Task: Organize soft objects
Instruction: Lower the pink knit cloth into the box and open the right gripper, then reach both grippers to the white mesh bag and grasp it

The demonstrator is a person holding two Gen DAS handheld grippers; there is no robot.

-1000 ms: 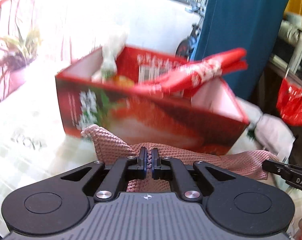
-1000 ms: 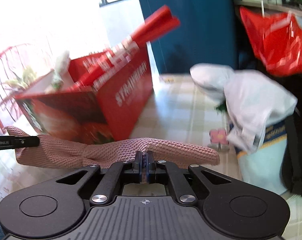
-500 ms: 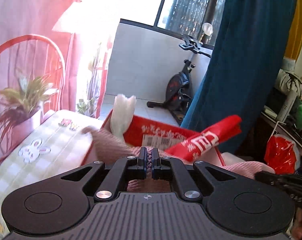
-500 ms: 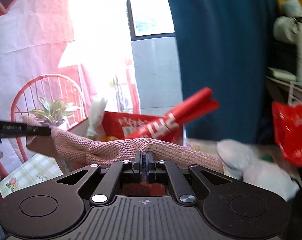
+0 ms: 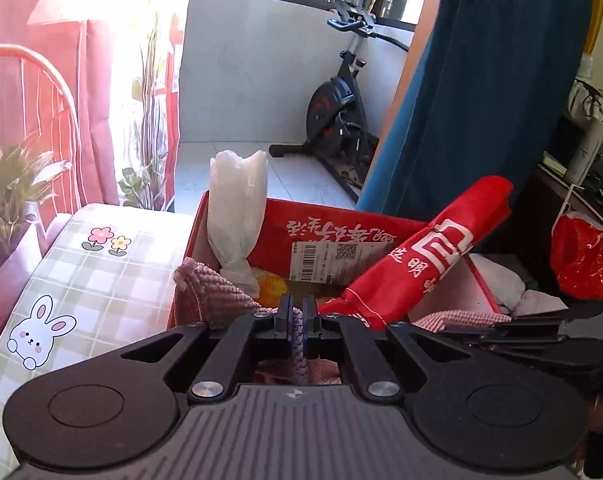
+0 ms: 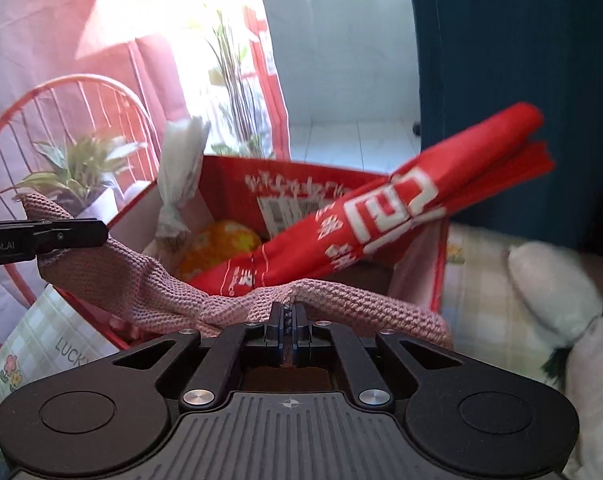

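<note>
A pink knitted cloth (image 6: pixel 149 288) hangs stretched between both grippers over the near rim of a red cardboard box (image 6: pixel 301 184). My left gripper (image 5: pixel 297 312) is shut on one end of the pink knitted cloth (image 5: pixel 213 292); its fingers (image 6: pixel 73 232) show at the left of the right wrist view. My right gripper (image 6: pixel 288 320) is shut on the cloth's other end. Inside the red cardboard box (image 5: pixel 333 232) lie a rolled red bag (image 6: pixel 401 216) sticking out to the right, a white plastic bag (image 5: pixel 237 208) standing upright, and something orange (image 6: pixel 217 248).
The box stands on a table with a checked green cloth (image 5: pixel 101 280) printed with a rabbit and flowers. White fabric (image 6: pixel 553 288) lies on the table to the right. A potted plant (image 6: pixel 81 168) and red wire chair (image 6: pixel 61 92) stand left; a blue curtain (image 5: pixel 481 80) hangs behind.
Both grippers rose and moved forward with the pink cloth, from beside the box's front wall to above its near rim. The box's inside now shows from above.
</note>
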